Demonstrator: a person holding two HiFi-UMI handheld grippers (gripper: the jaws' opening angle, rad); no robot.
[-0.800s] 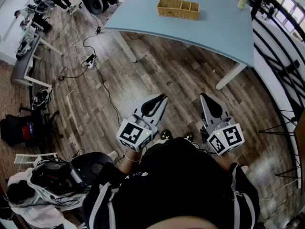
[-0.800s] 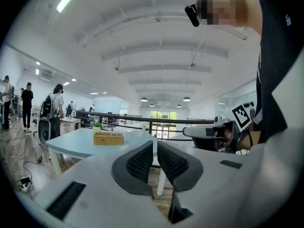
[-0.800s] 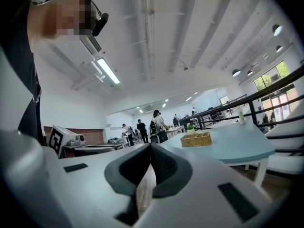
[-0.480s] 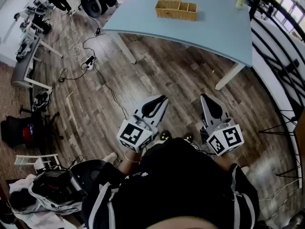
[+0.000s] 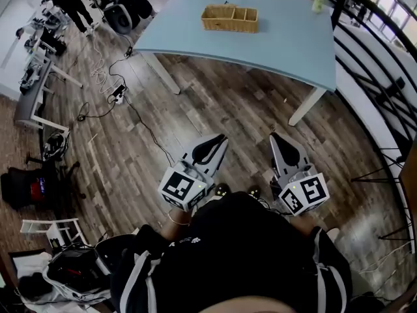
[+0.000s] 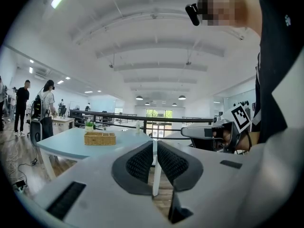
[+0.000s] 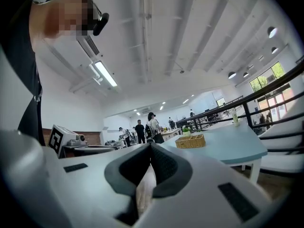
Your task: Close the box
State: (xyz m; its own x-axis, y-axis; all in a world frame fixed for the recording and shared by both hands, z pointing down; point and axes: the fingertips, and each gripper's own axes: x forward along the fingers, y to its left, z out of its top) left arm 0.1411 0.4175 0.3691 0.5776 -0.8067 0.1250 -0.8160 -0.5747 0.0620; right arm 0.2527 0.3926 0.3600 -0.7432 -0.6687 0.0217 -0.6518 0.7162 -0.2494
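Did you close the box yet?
Nothing looks done. The wicker box sits open-topped on the far table. In hand: nothing; the left gripper and right gripper are shut and empty, over the floor. Left: reach the box and close it.

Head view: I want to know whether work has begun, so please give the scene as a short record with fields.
Table: light blue, stands on wood floor
Wicker basket: on the table, open-topped compartments
Left tongs: shut, empty, over the floor short of the table
Right tongs: shut, empty, beside the left tongs
Contact with basket: none
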